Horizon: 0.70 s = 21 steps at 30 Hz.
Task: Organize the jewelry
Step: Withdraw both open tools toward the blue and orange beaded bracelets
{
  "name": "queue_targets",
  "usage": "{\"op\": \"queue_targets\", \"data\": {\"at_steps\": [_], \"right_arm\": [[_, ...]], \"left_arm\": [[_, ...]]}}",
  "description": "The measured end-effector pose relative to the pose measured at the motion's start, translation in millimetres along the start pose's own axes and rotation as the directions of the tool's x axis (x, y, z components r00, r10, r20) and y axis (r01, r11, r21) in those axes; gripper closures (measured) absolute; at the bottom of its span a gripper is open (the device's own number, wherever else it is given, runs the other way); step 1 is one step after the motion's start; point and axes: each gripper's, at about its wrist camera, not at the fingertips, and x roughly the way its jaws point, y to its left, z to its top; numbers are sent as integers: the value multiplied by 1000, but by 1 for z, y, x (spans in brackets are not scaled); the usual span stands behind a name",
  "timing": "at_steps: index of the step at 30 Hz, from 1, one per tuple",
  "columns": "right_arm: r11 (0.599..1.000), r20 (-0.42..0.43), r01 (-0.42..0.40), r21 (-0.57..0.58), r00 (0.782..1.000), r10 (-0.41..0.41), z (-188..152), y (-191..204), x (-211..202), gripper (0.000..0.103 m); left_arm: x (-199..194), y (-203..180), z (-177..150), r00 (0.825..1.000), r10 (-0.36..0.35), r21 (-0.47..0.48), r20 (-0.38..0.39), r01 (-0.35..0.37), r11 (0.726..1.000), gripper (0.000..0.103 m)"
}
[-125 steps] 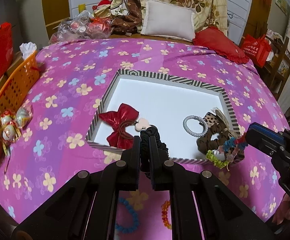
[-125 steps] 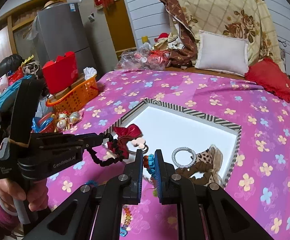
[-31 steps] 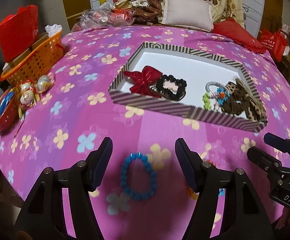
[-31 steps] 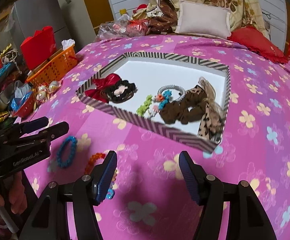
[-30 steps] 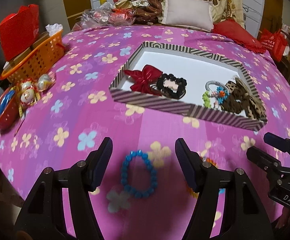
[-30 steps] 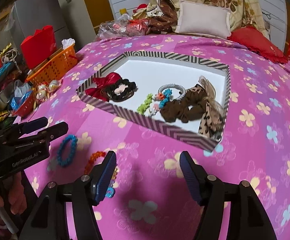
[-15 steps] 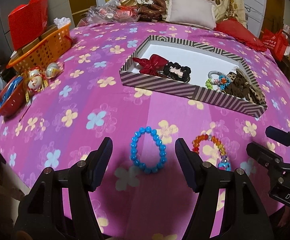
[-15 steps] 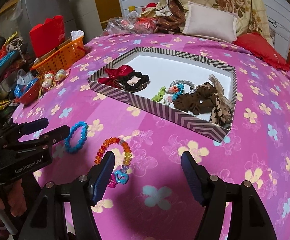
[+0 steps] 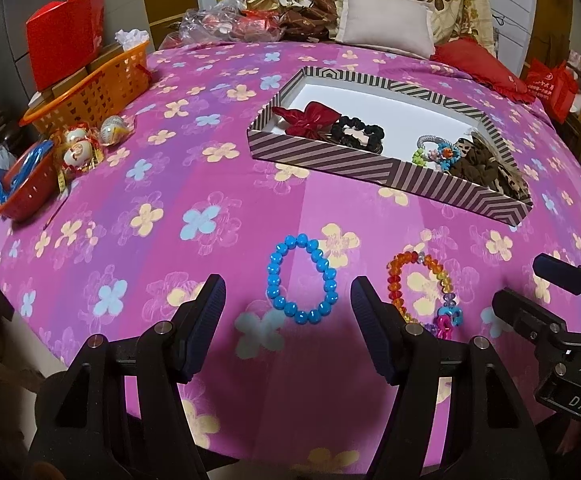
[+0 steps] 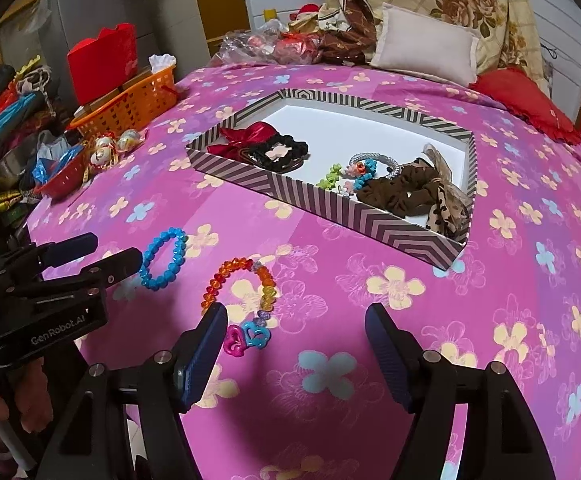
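1. Your left gripper [image 9: 288, 312] hangs spread and empty above the blue bead bracelet [image 9: 301, 279], which lies flat on the cloth on the near side of the striped box [image 9: 374, 170].
2. Your right gripper [image 10: 296, 344] is spread too, holding nothing; the rainbow bracelet [image 10: 242, 292] lies just left of it.
3. Both bracelets look light, floppy, with slick beads; I'd pinch across one strand of beads, not the whole loop.
4. The striped box holds a red bow [image 9: 308, 118], black scrunchie [image 9: 356, 136], small bead pieces and brown scrunchies [image 9: 486, 168] along its near wall.
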Motion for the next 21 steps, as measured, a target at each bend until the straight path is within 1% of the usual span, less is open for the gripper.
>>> {"op": "queue_targets", "data": {"at_steps": [21], "right_arm": [[1000, -18, 0, -13, 1000, 0, -6, 7, 1, 33]], "left_arm": [[-1, 6, -9, 1000, -1, -17, -11, 1, 1000, 38]]}}
